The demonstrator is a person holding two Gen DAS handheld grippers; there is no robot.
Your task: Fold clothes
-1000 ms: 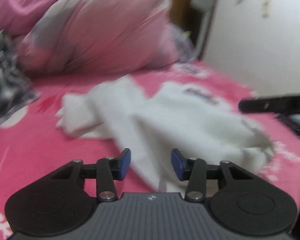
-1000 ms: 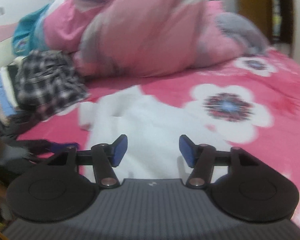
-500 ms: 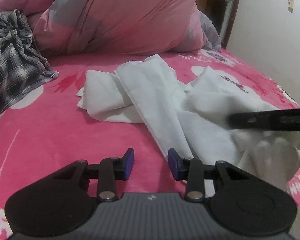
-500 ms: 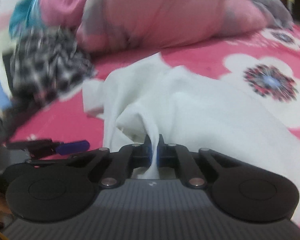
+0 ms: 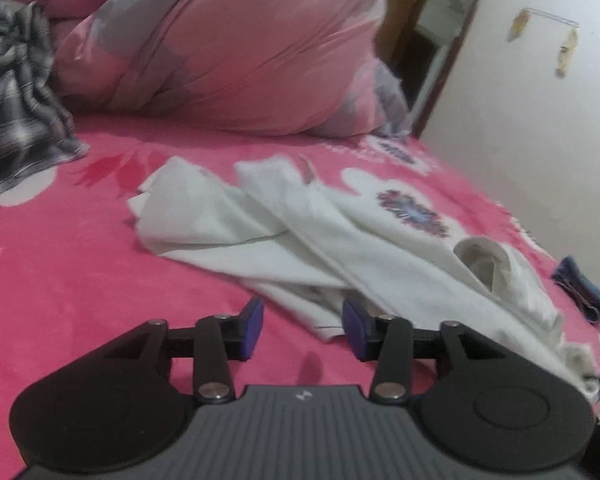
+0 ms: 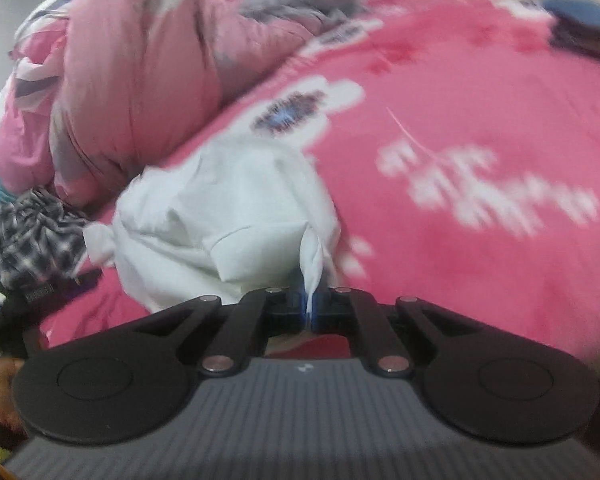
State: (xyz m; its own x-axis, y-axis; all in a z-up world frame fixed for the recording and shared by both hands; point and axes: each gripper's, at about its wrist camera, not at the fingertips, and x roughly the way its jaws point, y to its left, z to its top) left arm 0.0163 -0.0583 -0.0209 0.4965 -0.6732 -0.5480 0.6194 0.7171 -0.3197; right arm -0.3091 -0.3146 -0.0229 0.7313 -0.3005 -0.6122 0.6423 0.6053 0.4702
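**White garment, crumpled on the bed: one corner pinched**

- Checked cloth (image 5: 16, 112): heaped at far left of the bed, well apart from the garment.
- Left tongs (image 5: 302, 330): fingers spread, nothing between them; low over the bedspread (image 5: 80, 260), with the garment's near hem just beyond the right fingertip.
- Pink duvet (image 5: 228, 52): bundled at the head of the bed, behind everything.
- White garment (image 5: 340, 248): lies rumpled and part twisted across the middle of the bed, layers overlapping, an opening gaping toward its right end. It is not in a folded shape.
- Right tongs (image 6: 309, 307): closed on a thin twisted tuft of the white garment (image 6: 236, 216), the cloth drawn into a peak at the pads.
- Dark blue item (image 5: 584, 288): at the bed's right edge, near the garment.

Risks, as judged: the pinched tuft is narrow, so it may slip free under a pull. Lifting by one point would likely bunch the cloth further. The left tongs could catch the bedspread along with the hem.

Writing: none legible on the garment or bedding; a small mark on each tool body is too small to read.
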